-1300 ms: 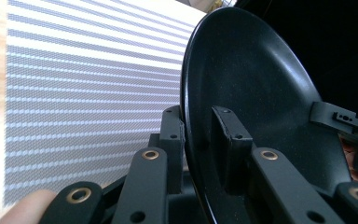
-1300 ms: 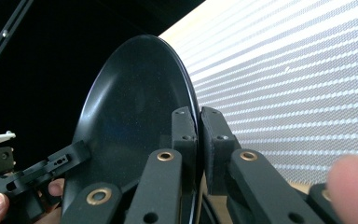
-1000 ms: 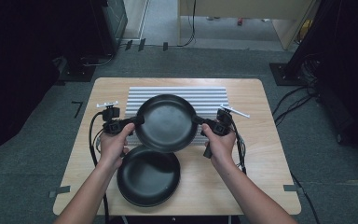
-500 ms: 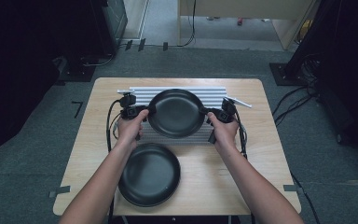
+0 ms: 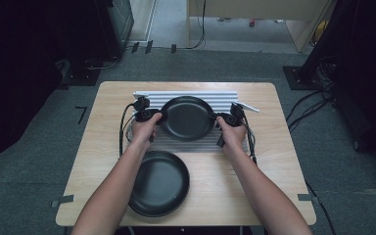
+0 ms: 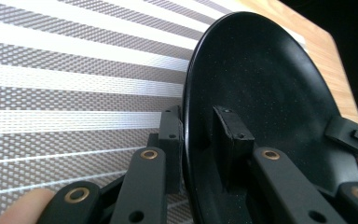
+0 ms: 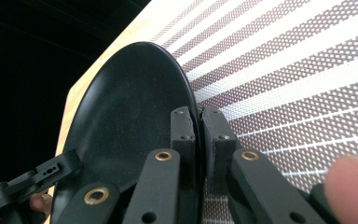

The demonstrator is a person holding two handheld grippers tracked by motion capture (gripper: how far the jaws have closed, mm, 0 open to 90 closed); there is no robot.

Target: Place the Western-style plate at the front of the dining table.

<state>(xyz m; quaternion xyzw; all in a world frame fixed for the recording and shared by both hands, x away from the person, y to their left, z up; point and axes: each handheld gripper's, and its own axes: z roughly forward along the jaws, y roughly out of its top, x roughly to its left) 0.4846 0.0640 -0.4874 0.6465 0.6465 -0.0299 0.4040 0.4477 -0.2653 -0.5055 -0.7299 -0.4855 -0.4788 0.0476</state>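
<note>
In the high view, a wooden desk [image 5: 284, 161] fills the middle of the frame, with a grey-and-white striped mat [image 5: 186, 142] lying across its upper half. A black plate [image 5: 187, 117] sits over the mat at the frame's centre, gripped on opposite edges: the left gripper [image 5: 159, 116] clamps its left rim and the right gripper [image 5: 217, 117] clamps its right rim. A hand [image 5: 143, 131] is wrapped round the left gripper, and another hand [image 5: 233, 136] round the right. A second black plate [image 5: 160, 183] lies flat on the bare desk in the lower middle, partly under the left forearm.

In the left gripper view, the fingers [image 6: 170, 149] are clenched on the plate's rim [image 6: 261, 93], one on each face, with the mat filling the left side.

In the right gripper view, the fingers [image 7: 183, 130] pinch the rim [image 7: 130, 107] the same way; the mat spreads across the upper right.
</note>
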